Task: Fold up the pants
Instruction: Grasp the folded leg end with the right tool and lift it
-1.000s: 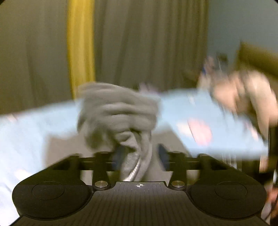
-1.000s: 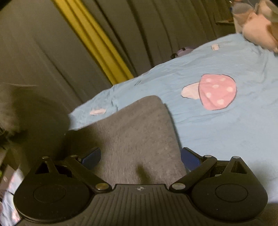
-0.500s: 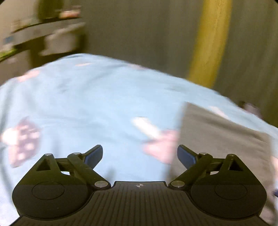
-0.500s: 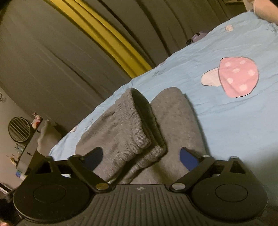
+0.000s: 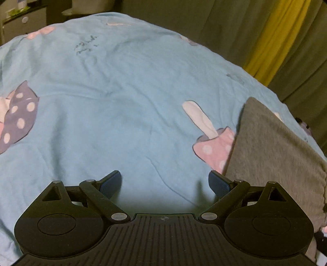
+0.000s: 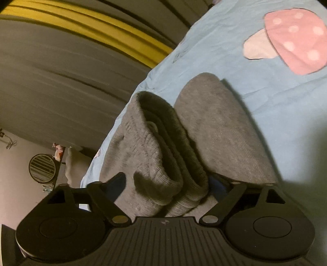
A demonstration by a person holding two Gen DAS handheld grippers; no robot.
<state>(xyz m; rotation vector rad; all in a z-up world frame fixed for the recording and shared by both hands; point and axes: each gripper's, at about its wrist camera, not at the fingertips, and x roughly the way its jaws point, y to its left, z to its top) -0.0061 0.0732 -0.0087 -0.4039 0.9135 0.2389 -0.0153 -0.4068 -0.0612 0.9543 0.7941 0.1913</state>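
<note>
The grey pants (image 6: 222, 131) lie folded on a light blue bedsheet (image 6: 235, 47). In the right wrist view their ribbed waistband (image 6: 161, 147) is folded over on top and runs between the jaws. My right gripper (image 6: 169, 184) is open, its jaws on either side of the waistband, close above the cloth. In the left wrist view a flat edge of the pants (image 5: 271, 147) lies at the right. My left gripper (image 5: 164, 182) is open and empty over the bare sheet (image 5: 106, 106), its right fingertip next to the pants' edge.
The sheet carries pink mushroom prints (image 6: 294, 38) and a polka-dot print (image 5: 18, 118). Olive curtains with a yellow stripe (image 5: 276, 38) hang behind the bed. A round fan (image 6: 41, 167) and furniture (image 5: 22, 18) stand beyond the bed's edge.
My left gripper has let go of the pants, opened, and swung left over the bare sheet. The waistband now lies folded over the pants between the jaws of my right gripper, which has rolled.
</note>
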